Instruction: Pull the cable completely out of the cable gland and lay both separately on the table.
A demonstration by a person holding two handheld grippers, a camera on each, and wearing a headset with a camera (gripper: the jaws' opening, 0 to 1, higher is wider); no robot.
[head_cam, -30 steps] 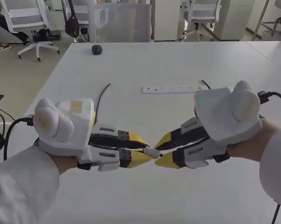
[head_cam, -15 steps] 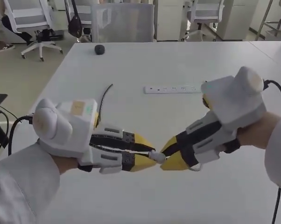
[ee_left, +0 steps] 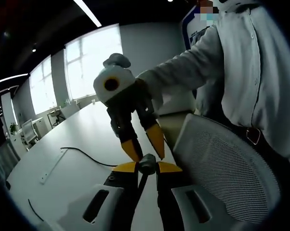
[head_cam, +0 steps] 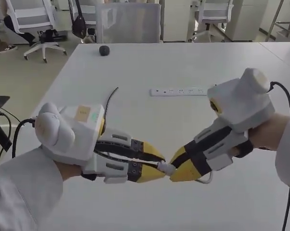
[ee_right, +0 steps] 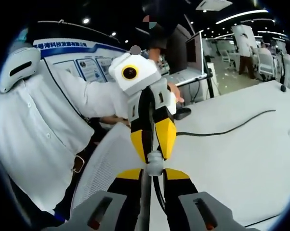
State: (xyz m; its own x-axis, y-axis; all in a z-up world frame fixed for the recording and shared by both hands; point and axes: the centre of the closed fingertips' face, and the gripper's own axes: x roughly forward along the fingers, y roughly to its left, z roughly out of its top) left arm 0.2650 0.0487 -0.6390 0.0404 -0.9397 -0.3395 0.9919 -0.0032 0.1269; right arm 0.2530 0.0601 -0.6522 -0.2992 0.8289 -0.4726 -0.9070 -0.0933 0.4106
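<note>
1. Holding the gland (head_cam: pixel 166 168) up over the counter (head_cam: pixel 150 67), the left gripper (head_cam: pixel 162 166) pinches it tight.
2. The right gripper (head_cam: pixel 174 171) has tipped up steeper, pinching the cable (head_cam: pixel 208 179) just beside it.
3. They haven't moved apart, so the cable looks still stuck inside.

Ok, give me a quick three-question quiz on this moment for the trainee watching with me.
1. True or false: the cable gland rests on the table.
2. What lies on the table beyond the tongs? A) a white power strip B) a mug C) a keyboard
3. Which tongs are closed at the gland: the left tongs, the right tongs, or both?

Key: 1 false, it is held up off the table. 2 A. 3 both.
</note>
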